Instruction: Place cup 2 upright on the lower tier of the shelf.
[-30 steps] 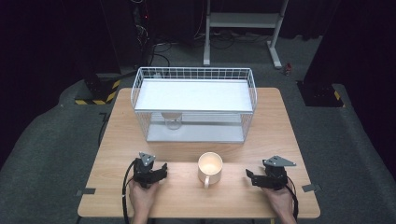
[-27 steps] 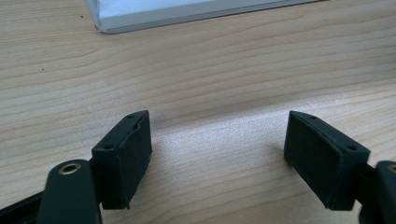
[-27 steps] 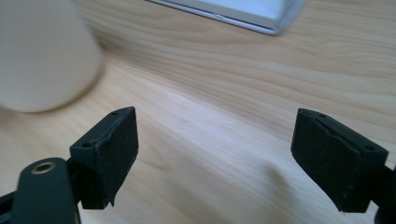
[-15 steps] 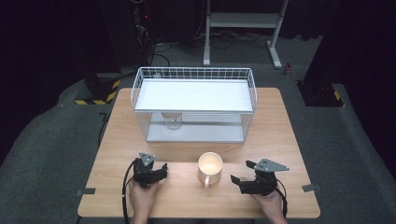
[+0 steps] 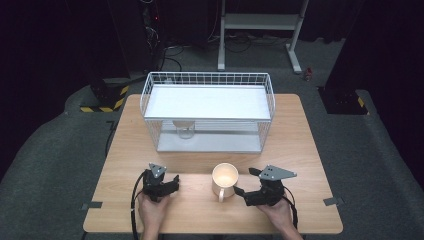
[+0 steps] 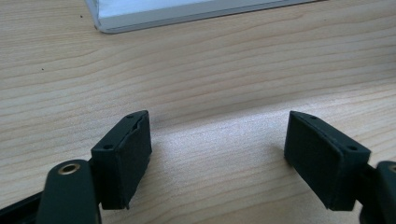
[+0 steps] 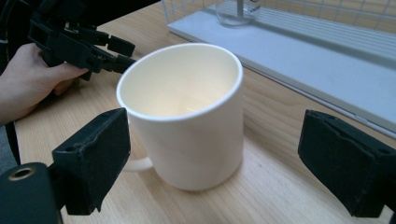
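No writing reads on the white mug (image 7: 187, 116); right claw (image 7: 212, 163) has just spread, straddling it.

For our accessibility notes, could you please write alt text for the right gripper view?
A white mug stands upright on the wooden table between the right hand-held gripper's open jaws, untouched. Behind it, a hand holds the left hand-held gripper.

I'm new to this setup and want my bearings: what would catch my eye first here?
The cream mug stands upright at the near middle of the wooden table, its handle toward the person. The right gripper is next to it, jaws open and just widened, with the mug ahead between them, untouched. Behind sits a white wire basket with a clear glass under its shelf; the left gripper rests open at the left.
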Action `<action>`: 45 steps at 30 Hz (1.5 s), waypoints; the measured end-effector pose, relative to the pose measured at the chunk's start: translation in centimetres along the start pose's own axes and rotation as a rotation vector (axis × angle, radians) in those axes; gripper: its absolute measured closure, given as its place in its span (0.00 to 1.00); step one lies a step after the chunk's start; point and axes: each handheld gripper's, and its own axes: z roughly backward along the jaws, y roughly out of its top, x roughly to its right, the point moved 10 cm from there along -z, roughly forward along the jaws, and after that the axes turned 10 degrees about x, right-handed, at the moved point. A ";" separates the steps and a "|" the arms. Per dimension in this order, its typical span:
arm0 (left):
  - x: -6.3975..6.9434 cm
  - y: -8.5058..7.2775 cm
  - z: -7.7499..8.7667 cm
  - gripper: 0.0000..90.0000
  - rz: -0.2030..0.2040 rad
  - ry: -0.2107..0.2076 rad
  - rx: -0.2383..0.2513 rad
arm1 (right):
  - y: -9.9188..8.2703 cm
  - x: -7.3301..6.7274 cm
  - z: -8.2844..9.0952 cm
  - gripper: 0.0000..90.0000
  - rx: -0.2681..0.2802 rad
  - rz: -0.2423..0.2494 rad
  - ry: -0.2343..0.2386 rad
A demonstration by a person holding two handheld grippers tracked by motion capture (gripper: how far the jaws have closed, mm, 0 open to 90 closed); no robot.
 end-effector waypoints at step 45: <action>0.0 0.0 0.0 0.26 -0.004 -0.003 -0.003 | 1.1 -1.8 -5.3 0.09 -0.069 0.088 0.019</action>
